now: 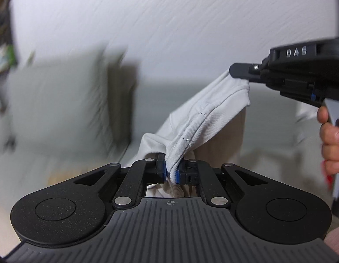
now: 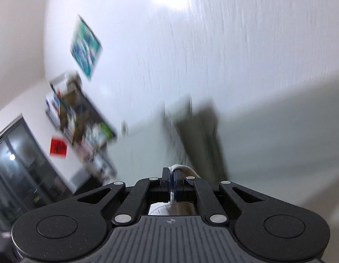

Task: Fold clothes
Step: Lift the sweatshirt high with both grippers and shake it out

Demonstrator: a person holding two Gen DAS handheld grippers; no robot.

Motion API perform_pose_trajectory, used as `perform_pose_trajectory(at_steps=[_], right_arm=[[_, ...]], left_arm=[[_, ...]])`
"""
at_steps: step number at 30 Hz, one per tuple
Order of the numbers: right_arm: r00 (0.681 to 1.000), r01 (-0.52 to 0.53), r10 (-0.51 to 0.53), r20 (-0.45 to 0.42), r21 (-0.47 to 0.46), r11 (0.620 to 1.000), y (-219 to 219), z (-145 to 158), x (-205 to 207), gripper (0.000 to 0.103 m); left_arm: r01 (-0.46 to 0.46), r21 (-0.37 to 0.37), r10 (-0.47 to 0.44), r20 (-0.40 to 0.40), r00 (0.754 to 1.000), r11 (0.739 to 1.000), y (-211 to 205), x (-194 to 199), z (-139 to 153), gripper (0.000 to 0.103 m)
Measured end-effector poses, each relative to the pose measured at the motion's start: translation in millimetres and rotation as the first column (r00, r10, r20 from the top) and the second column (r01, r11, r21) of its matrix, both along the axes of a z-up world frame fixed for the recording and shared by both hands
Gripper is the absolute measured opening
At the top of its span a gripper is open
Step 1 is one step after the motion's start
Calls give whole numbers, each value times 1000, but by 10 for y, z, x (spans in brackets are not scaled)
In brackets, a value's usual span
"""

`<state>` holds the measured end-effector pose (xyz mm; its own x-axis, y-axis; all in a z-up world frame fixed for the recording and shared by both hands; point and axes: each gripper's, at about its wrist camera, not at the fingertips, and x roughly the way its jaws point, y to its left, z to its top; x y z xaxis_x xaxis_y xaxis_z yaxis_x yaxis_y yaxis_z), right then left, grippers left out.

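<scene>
On the right gripper (image 1: 239, 71) gripping the garment (image 1: 202, 118): "DAS".

Through heavy blur I make out what looks like a pale grey-green sofa (image 1: 38, 157) in the left wrist view. A light cushion (image 1: 53, 100) rests on it at middle left, with a darker cushion (image 1: 123, 87) just beside.

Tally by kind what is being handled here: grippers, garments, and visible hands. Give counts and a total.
Hand-held grippers: 2, the left hand-held gripper and the right hand-held gripper, both shut on cloth
Garments: 1, a light grey stitched-hem fabric garment stretched between them
Hands: 1, a bare hand on the right trigger
Total: 4
</scene>
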<state>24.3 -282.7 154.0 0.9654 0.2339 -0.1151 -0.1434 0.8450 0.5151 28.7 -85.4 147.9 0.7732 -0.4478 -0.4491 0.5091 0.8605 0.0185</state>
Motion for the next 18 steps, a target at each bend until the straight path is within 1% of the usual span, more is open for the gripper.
perform_pose_trajectory(at_steps=[1,2,3,5,6,8,11,13,15,18], right_arm=[[997,57,-54,57,-38,998,-149,221,-170,4],[987,124,-115,109,-78,989,-310,441,-358,4],[979,167,-153,136,-102,981,-423,562,-459,4],[947,287,-253,199,-170,943,-728,879,-791,4],[937,319,-280,211,-185,930,-822,947,-867,4],[908,402,-357,219,-218,889,-1097,1110,-1111,4],[877,477,-437,198,-251,842,-1376,1140,-1426,4],[863,505,-474,175,-263,822,-1542,1071,-1607,4],[861,508,-492,131,-265,819,-1703,882,-1785,4],[868,485,-496,23,-255,837,-1840,434,-2016,4]], left_arm=[[56,-21,-55,38,998,998,-186,-69,224,7],[108,-40,-105,67,992,993,-355,-136,404,7],[155,-51,-150,87,985,987,-514,-216,518,7],[252,-59,-242,134,961,966,-869,-416,722,7],[290,-59,-278,153,948,955,-1019,-500,795,7],[373,-45,-359,180,916,927,-1399,-693,871,7],[451,-51,-440,152,885,891,-1802,-824,861,7],[482,-65,-473,111,874,874,-1957,-858,781,7],[504,-77,-501,54,864,860,-2072,-861,632,7],[524,-64,-527,-53,848,849,-2220,-943,254,7]])
